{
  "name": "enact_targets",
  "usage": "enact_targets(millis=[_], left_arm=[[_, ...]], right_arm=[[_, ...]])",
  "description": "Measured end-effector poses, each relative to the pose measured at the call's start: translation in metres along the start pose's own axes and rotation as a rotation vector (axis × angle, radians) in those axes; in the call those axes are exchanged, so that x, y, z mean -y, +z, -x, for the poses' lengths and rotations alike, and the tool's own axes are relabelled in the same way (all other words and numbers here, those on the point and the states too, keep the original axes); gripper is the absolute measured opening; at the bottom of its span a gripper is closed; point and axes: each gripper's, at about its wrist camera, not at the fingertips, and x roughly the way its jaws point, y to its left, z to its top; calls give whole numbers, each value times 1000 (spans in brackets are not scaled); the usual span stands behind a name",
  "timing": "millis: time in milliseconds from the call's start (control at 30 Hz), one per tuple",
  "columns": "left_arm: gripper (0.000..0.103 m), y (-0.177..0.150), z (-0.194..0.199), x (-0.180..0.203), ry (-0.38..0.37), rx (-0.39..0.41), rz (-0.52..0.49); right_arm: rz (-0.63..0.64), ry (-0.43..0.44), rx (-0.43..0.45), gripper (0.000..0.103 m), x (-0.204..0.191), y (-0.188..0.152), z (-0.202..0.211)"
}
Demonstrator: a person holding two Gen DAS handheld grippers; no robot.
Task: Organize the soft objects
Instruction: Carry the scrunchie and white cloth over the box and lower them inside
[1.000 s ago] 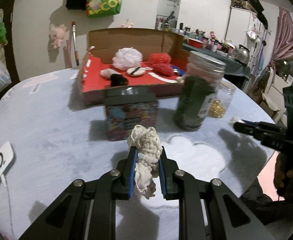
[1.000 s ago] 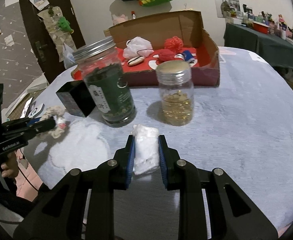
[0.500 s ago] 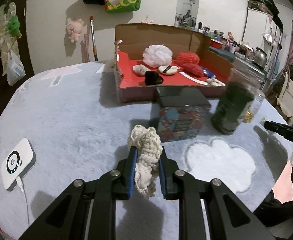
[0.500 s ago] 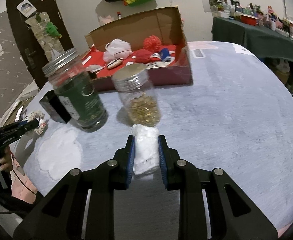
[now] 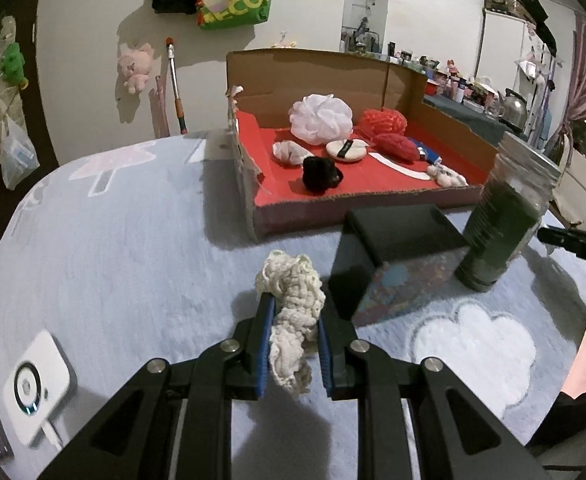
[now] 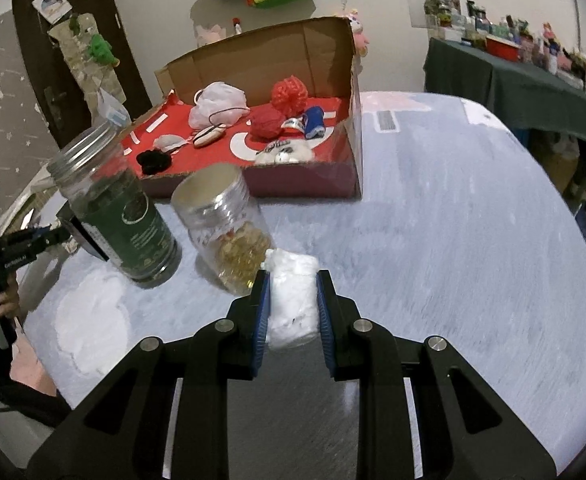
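Left gripper (image 5: 293, 332) clamped on cream crocheted yarn bundle (image 5: 291, 320), held above pale blue fleece table cover (image 5: 113, 264). Right gripper (image 6: 292, 304) clamped on white fluffy cotton wad (image 6: 293, 300), held just beside clear glass jar with gold contents (image 6: 229, 236). Likely destination: open cardboard box with red lining (image 5: 373, 184), soft items already inside. Both loads best lifted over box's near wall, dark green jar (image 6: 125, 220) and black-lidded patterned tin (image 5: 397, 256) avoided, jaws parted only once above bare red floor.
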Motion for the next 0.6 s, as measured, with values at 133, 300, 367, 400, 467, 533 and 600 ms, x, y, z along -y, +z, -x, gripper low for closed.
enact_targets(millis=[133,300,367,400,467,533,600], left_arm=[[21,13,0,-7,-30,8,-26],[21,38,5,-15,-72,26,-68],[21,49,5,-15,-85,32,-84],[21,55,5,-14,-91,36,-92],[21,66,2,-13,-98,43,-105],[21,75,-2,-10,-116,43,-110],[21,83,-7,-7,-136,38,-110]], right_arm=[[31,8,-5,21,2,12,-3],[98,13,-17,21,2,29,-6],[115,17,-16,21,2,37,-7],[121,20,-16,21,2,43,-7],[127,31,-12,21,2,52,-8],[132,41,-10,21,3,61,-9],[141,51,-7,21,2,71,-10]])
